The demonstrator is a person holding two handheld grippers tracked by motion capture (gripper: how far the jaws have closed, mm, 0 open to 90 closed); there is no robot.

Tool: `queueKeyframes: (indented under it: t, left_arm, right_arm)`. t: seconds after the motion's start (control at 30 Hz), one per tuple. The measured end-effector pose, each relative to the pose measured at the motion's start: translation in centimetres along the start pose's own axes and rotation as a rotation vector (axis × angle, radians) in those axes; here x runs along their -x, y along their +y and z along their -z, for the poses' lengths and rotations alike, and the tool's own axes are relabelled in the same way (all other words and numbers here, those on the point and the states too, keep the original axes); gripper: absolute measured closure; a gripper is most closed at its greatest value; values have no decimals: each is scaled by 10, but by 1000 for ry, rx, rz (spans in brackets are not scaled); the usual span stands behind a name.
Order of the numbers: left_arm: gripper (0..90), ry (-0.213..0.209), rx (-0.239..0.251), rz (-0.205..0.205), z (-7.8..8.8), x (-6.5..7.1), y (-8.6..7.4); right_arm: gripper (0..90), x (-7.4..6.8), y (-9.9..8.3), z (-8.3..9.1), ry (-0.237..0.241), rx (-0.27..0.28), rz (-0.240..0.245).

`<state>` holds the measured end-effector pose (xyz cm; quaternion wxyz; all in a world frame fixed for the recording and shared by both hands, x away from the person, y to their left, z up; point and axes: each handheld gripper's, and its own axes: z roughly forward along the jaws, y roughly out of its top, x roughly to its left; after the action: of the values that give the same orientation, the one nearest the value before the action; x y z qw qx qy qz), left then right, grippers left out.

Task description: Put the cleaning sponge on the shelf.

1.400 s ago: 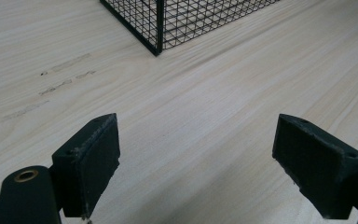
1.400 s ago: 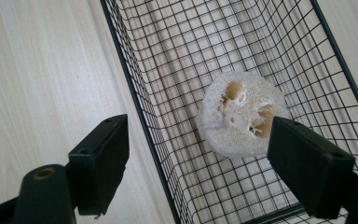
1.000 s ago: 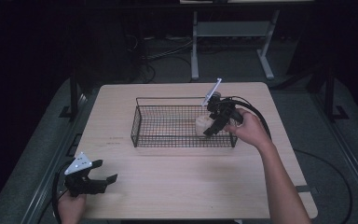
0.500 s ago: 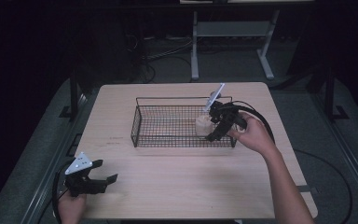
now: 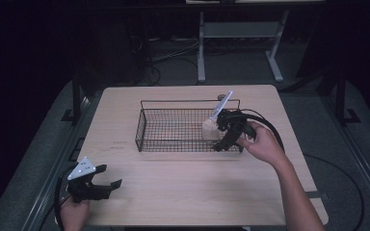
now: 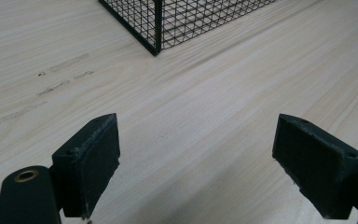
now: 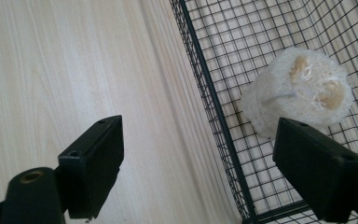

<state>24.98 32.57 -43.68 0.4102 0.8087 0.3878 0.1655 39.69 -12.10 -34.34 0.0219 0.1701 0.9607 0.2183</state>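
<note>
A pale loofah piece (image 5: pixel 209 129) (image 7: pixel 298 91) lies inside the black wire basket (image 5: pixel 188 101) (image 7: pixel 214 105) at its right end. My right gripper (image 5: pixel 221 135) (image 7: pixel 205 172) hovers at the basket's near right corner. Its jaws have just been opening and now stand wide apart. The basket's wall runs between them, and the loofah rests just beyond the right jaw, untouched by either pad. My left gripper (image 5: pixel 110 175) (image 6: pixel 196 168) sits low over the wooden table (image 5: pixel 173 192) at the near left, open, with bare wood between its jaws.
The basket's near left corner (image 6: pixel 156 28) stands a short way ahead of the left gripper. A cable (image 5: pixel 270 130) loops from the right gripper across the table's right side. A metal stand (image 5: pixel 236 43) rises behind the table, and dark floor surrounds it.
The right gripper's jaws have opened and let go of the loofah, which now rests in the basket. The right hand has shifted slightly toward the basket's near edge. The left gripper has stayed put.
</note>
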Motion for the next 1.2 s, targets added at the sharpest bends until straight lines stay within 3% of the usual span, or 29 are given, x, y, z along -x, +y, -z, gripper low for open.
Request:
queueKeyframes:
  t: [0.6,0.73,0.9,0.97,1.2]
  left_arm:
    - [137,1,-3,-1,0,0,0]
    - [137,2,-1,4,0,-1,-1]
    - [137,2,-2,3,0,-1,-1]
    - [137,3,-2,3,0,-1,-1]
    - [137,4,0,1,1,-1,0]
  right_arm:
    - [146,-19,-2,3,25,-30,41]
    - [146,-22,-6,2,43,0,43]
    - [146,-26,-12,-2,12,-11,43]
    - [146,-27,-16,-3,40,9,34]
    - [146,-33,-25,-7,44,18,30]
